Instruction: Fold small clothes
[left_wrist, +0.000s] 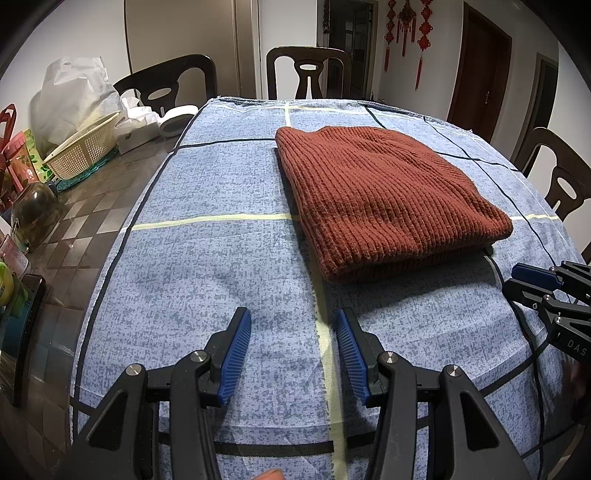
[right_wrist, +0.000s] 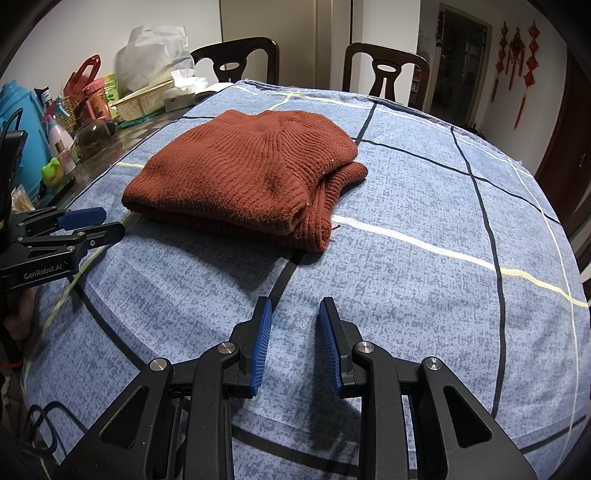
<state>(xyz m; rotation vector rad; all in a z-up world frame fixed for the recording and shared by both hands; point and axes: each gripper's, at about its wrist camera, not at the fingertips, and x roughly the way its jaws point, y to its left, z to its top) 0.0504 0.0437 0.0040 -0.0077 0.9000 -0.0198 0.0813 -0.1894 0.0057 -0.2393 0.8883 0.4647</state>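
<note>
The rust-red knitted sweater (left_wrist: 388, 195) lies folded into a thick, tidy stack on the blue checked cloth (left_wrist: 221, 280) that covers the table, toward the far half of it and clear of both tools. The left gripper (left_wrist: 293, 350) hovers low over the near part of the cloth with its blue-padded jaws spread apart and nothing between them; the right gripper (right_wrist: 295, 341) does the same, jaws parted and holding nothing. Each camera catches the other tool from the side: the left one sees the right gripper at its right edge, just short of the sweater's near corner, and the right one sees the left gripper on its left, near the sweater's folded edge. Only the right view shows the open side of the stack, where the layered edges and a ribbed cuff (right_wrist: 325, 225) poke out; from the left view the sweater reads as one smooth folded block. The right view also takes in more of the clutter along the bare side of the table: a blue thermos jug (right_wrist: 22, 122), bottles, a pink cup. A cream plastic basket (left_wrist: 83, 149) sits tilted there, its contents hidden, beside a tissue box (left_wrist: 135, 129) with tissue sticking up, and a white plastic bag (left_wrist: 74, 96) stands behind.
</note>
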